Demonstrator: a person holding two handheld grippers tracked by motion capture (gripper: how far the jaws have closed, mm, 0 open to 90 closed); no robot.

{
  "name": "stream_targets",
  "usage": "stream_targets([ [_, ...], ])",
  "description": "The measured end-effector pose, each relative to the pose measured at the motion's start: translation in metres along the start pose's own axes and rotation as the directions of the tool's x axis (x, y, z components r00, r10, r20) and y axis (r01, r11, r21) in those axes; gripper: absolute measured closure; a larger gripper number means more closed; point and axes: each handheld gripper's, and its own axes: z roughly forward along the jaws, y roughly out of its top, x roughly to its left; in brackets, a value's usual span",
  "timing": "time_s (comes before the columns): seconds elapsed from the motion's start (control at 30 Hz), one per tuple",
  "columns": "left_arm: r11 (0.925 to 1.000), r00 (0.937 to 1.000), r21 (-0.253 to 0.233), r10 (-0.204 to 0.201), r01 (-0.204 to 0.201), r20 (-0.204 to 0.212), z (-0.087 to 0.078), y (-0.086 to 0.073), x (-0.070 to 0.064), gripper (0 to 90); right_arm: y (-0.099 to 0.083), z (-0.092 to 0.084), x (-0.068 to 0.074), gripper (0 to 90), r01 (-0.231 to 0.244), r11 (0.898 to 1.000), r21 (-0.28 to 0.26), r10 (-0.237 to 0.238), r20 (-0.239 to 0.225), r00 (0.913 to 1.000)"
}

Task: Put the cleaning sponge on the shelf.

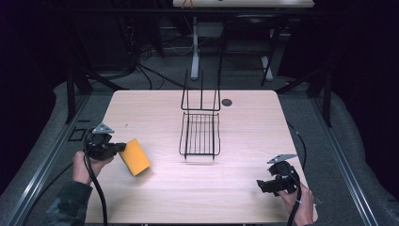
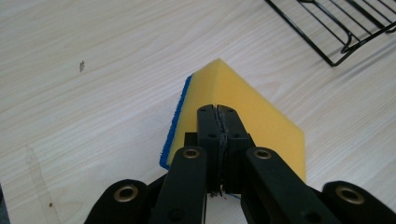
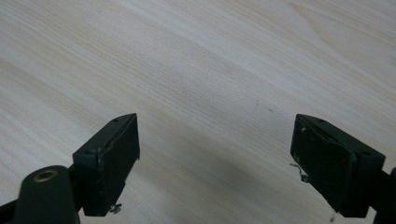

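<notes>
Dark room behind, cables and stand legs on the floor; pale wood table (image 1: 155, 197) fills my high view. I take the black wire rack (image 1: 200, 134) at the table's middle as landmark: its flat grid lies on the wood, its back frame stands upright at the far side. A small dark disc (image 1: 227, 102) sits just right of that frame.

Left of the rack and nearer me, my left gripper (image 1: 117, 148) is clamped on a yellow sponge (image 1: 134, 157); in the left gripper view the jaws meet tight over the sponge's (image 2: 261, 116) yellow face, with a blue scrub layer along one edge.

Right of the rack, well apart from it, my right gripper (image 1: 261, 184) hangs with jaws spread wide, holding nothing, bare wood beneath.
</notes>
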Motion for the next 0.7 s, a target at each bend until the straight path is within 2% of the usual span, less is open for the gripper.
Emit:
stream_targets([
  [0.07, 1.0, 1.0, 0.004, 0.004, -0.004, 0.005, -0.001, 0.001, -0.001, 89.5, 0.0, 0.0, 0.0, 15.3, 0.002, 1.0, 0.001, -0.002, 0.002, 1.0],
  [0.3, 0.9994, 0.9999, -0.031, 0.016, -0.016, 0.003, -0.009, 0.007, -0.007, 89.6, 0.0, -0.003, 0.0, 15.4, 0.003, 1.0, -0.006, -0.003, 0.01, 0.9999],
  [0.7, 0.9962, 0.9974, -0.057, 0.068, -0.066, 0.026, -0.016, 0.023, -0.028, 89.8, 0.001, -0.003, 0.002, 15.6, 0.015, 1.0, -0.007, -0.015, 0.019, 0.9997],
])
